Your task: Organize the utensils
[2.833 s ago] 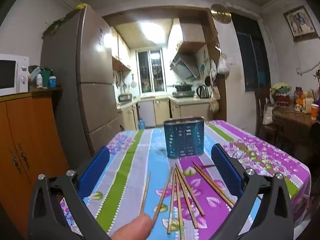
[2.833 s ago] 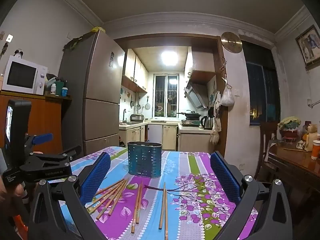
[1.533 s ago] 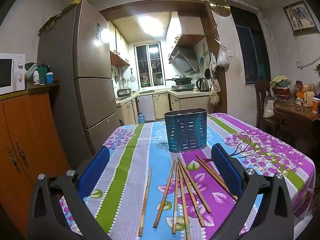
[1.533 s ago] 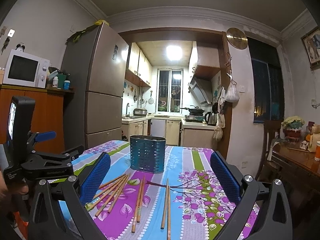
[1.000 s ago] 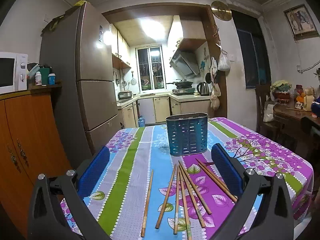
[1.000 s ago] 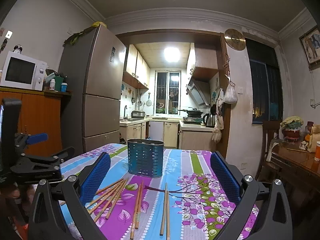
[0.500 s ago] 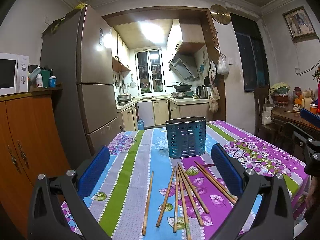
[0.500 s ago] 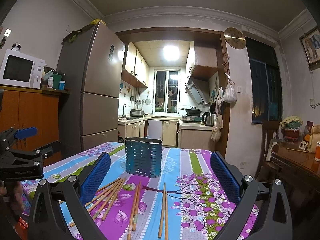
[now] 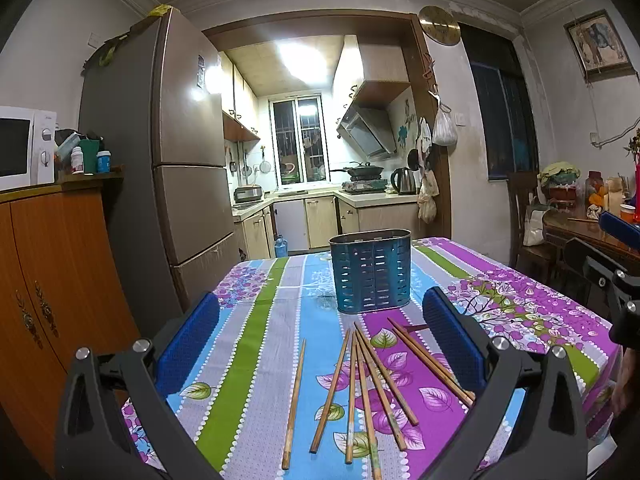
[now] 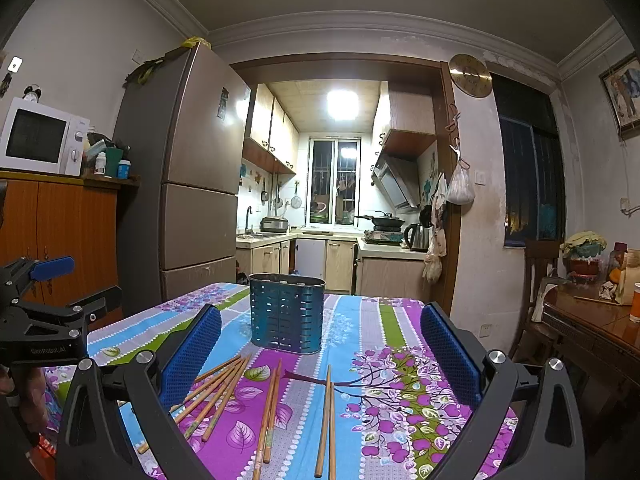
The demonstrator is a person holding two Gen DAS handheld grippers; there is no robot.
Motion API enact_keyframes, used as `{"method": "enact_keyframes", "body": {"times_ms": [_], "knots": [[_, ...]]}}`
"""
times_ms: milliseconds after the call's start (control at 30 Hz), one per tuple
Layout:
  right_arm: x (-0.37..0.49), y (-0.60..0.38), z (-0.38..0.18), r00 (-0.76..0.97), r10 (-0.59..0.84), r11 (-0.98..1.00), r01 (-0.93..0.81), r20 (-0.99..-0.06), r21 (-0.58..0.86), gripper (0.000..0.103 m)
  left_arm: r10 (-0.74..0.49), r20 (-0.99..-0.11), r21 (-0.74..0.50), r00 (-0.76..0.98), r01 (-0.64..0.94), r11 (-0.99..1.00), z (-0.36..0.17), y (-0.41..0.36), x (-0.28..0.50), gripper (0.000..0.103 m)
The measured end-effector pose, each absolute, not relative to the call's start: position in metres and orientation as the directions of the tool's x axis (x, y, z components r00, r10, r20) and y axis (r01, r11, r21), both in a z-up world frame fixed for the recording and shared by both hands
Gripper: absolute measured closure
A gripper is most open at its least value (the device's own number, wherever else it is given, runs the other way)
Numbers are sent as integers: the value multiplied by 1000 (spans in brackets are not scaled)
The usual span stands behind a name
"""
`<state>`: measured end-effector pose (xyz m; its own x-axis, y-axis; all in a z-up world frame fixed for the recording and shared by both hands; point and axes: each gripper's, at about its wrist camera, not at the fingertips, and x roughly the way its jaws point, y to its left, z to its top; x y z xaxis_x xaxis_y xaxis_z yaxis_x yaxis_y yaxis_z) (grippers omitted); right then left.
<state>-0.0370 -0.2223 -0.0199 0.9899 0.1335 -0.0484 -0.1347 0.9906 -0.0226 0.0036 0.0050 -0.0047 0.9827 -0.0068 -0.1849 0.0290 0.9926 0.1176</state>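
Chopsticks [image 9: 360, 384] lie loose on the bench [image 9: 256, 340], fanned over its flowered cloth just in front of the blue slotted holder [image 9: 371, 272], which stands upright and apparently empty near the bench's middle. One stick [image 9: 294, 400] lies apart on the left of the fan, and a pair [image 10: 328, 420] lies side by side on the right. None is in the holder yet, so the sorting looks hardly begun.

The left gripper [image 9: 320, 340] hovers above the near sticks with its jaws wide and nothing between them. The right gripper [image 10: 320, 344] is likewise spread wide and empty, and sits near the left one.

The risk probably lies in the pick. The sticks are thin, round and crossing, so jaws closing on one could roll it away or drag its neighbours off the near edge. A stick held far from its middle may tilt and catch the holder's rim, tipping the light holder.
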Motion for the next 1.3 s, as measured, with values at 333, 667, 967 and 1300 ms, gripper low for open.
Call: {"method": "enact_keyframes", "body": {"times_ms": [333,667,967,1300], "knots": [[-37,-222,-20,990,135,990,-137,-49,-26,3,-6,-186,120,983,29,992,-5,5,4,5],[-43,-237,-30,977,190,981,-194,-95,-32,5,25,-213,148,977,6,989,-16,22,10,5],[-44,-258,-128,884,213,974,-224,-415,24,61,144,-303,163,942,-98,982,-62,92,18,5],[-30,-247,-172,862,220,971,-236,-457,22,84,95,-361,160,928,-39,986,-97,109,16,7]]}}
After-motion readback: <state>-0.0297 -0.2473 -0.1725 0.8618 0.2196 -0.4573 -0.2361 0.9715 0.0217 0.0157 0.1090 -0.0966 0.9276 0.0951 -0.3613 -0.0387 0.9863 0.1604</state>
